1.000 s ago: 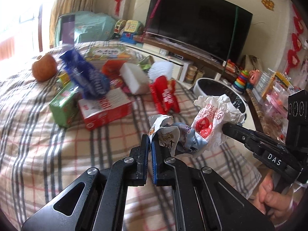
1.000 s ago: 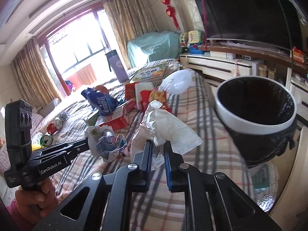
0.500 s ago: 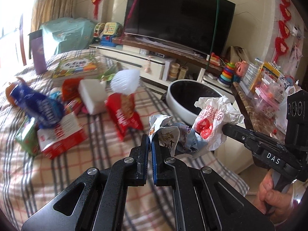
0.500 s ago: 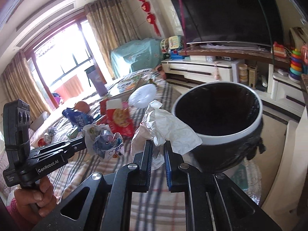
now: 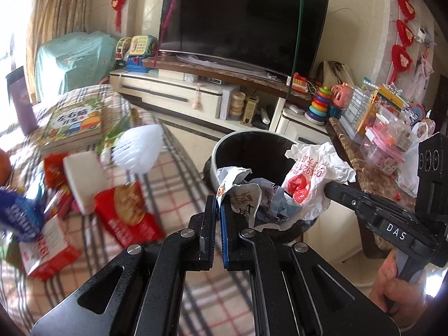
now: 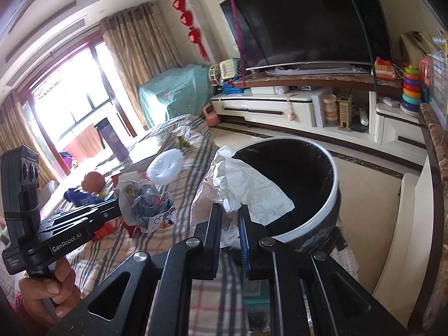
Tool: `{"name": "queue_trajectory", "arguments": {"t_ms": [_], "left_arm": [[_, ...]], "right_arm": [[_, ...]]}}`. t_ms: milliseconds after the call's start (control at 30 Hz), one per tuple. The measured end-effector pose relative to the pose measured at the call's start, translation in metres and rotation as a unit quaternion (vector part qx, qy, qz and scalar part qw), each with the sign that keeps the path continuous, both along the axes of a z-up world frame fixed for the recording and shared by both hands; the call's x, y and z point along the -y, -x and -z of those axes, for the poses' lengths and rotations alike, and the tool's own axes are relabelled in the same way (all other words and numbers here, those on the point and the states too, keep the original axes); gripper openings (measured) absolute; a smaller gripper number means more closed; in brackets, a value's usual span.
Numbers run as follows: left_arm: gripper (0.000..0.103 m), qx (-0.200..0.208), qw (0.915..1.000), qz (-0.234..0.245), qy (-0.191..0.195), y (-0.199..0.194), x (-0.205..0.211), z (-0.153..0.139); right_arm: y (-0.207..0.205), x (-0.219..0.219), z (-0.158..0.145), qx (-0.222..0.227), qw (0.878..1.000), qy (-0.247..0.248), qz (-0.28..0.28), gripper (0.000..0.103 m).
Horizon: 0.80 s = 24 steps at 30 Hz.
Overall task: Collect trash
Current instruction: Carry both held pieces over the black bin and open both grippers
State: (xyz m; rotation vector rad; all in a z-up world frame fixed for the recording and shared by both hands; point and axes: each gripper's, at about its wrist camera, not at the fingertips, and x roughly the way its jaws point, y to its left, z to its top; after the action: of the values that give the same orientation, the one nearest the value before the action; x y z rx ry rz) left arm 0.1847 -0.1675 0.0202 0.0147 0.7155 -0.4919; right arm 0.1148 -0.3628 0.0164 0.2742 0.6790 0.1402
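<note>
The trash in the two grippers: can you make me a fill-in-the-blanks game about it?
1. The left gripper is shut on a crumpled printed paper wrapper, and the right gripper is shut on a crumpled ____ paper bag with red print.
2. Both pieces of trash are held near the round bin with the ____ liner.
3. The bin's rim is ____.
4. The red snack packet lies on the ____ blanket.

Missing words: white; black; white; checked
</note>
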Motion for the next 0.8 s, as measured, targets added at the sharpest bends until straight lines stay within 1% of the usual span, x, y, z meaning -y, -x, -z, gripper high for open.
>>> {"name": "queue_trajectory", "arguments": {"t_ms": [333,467,800], "left_arm": [[0.003,-0.006,0.9996,0.019,-0.020,-0.032,0.039,0.005],[0.003,-0.009,0.9993,0.024,-0.025,-0.042,0.049,0.010],[0.003,-0.020,0.9989,0.030,-0.028,-0.057,0.066,0.019]], "right_arm": [[-0.020,0.024,0.004,-0.009,1.000,0.005,0.013,0.012],[-0.027,0.033,0.006,-0.015,1.000,-0.004,0.015,0.012],[-0.044,0.043,0.014,-0.034,0.999,-0.005,0.013,0.013]]}}
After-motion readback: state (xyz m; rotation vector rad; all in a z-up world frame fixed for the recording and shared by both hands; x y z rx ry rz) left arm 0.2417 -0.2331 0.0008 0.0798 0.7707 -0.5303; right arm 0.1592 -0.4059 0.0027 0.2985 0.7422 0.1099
